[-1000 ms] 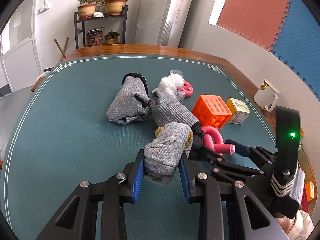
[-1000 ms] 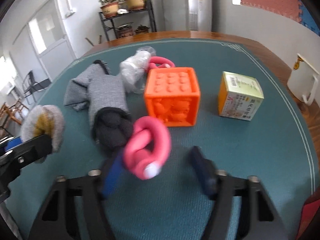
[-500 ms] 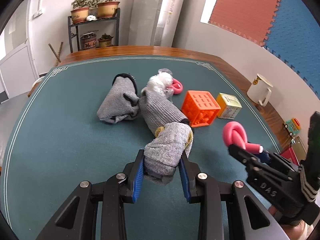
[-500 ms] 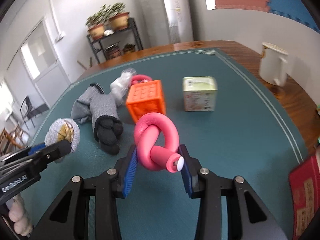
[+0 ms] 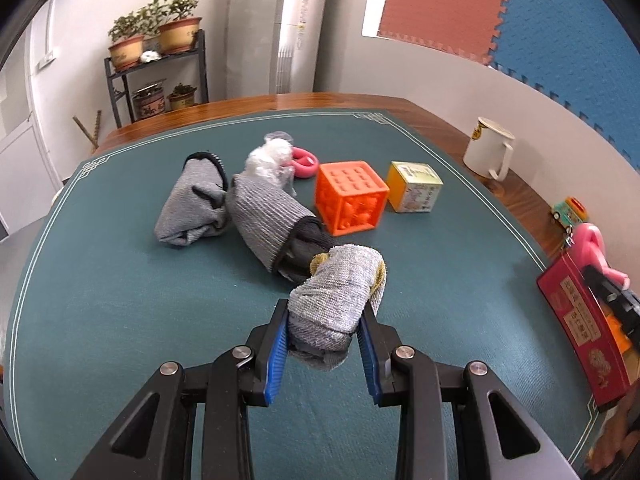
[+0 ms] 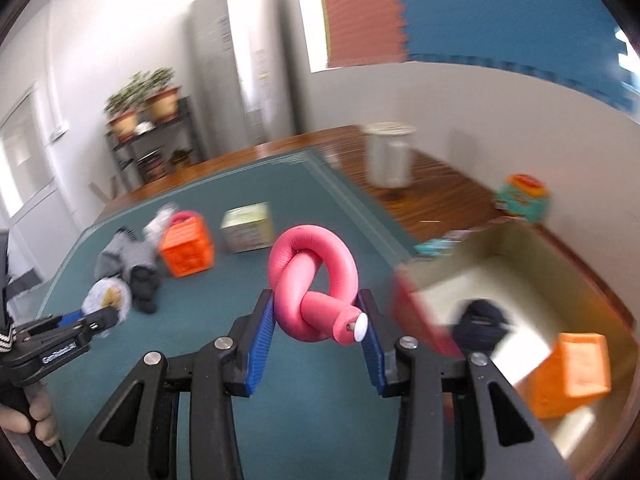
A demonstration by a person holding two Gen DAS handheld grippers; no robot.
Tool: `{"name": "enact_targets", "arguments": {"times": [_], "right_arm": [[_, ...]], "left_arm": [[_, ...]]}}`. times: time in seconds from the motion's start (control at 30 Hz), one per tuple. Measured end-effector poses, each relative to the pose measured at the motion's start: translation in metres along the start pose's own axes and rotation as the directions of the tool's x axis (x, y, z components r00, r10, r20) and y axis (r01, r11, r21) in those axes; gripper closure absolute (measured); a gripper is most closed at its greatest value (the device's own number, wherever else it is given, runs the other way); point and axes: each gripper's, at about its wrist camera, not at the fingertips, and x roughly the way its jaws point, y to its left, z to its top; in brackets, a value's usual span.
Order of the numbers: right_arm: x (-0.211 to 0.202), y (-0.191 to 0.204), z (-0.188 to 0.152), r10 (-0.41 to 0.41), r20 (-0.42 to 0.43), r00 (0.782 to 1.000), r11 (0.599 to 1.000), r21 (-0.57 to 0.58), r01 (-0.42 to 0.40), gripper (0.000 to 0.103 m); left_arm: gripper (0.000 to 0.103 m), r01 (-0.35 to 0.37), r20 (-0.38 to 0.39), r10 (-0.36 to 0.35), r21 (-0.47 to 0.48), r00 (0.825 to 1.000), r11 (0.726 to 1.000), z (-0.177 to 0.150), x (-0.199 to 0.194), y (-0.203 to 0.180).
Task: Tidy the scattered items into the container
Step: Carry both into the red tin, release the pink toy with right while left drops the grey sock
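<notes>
My right gripper (image 6: 316, 320) pinches the pink knot (image 6: 314, 280), my left gripper (image 5: 324, 344) the sock roll (image 5: 340, 296). The knot could bounce off the box (image 6: 520, 256) edge.

Walls are white. Upper right wall (image 5: 540, 92) carries interlocking foam mats: one red-brown mat (image 5: 436, 4), one blue mat (image 5: 576, 28). A tall white floor-standing air conditioner (image 5: 300, 28) stands against the far wall. To its left, a black metal shelf rack (image 5: 160, 76) holds potted plants (image 5: 156, 36) on the top tier and smaller pots below. A pale door (image 5: 20, 160) sits at far left. The wooden table (image 5: 256, 104) is covered by a teal mat (image 5: 120, 300) with a white line border. Daylight is bright and even.
</notes>
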Motion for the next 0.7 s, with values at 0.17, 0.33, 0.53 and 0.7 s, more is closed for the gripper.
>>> {"name": "enact_targets", "arguments": {"times": [0.17,0.33,0.53,0.7], "right_arm": [[-0.020,-0.052,-0.005,-0.116,0.008,0.993,0.990,0.084,0.115,0.059],[-0.033,-0.087,-0.011,-0.182,-0.005,0.983,0.974,0.139,0.180,0.058],[-0.035,-0.103,-0.016,-0.197,-0.016,0.980,0.966,0.168,0.197,0.058],[-0.043,-0.112,-0.016,-0.183,-0.001,0.983,0.960,0.214,0.179,0.025]], "left_arm": [[0.069,0.007,-0.006,-0.007,0.019,1.000,1.000,-0.003,0.001,-0.008],[0.069,0.012,-0.014,-0.012,0.041,1.000,0.999,-0.006,0.003,-0.016],[0.069,0.017,-0.017,-0.016,0.061,1.000,0.998,-0.009,0.003,-0.025],[0.069,0.025,-0.017,-0.024,0.062,1.000,0.998,-0.008,0.001,-0.030]]}}
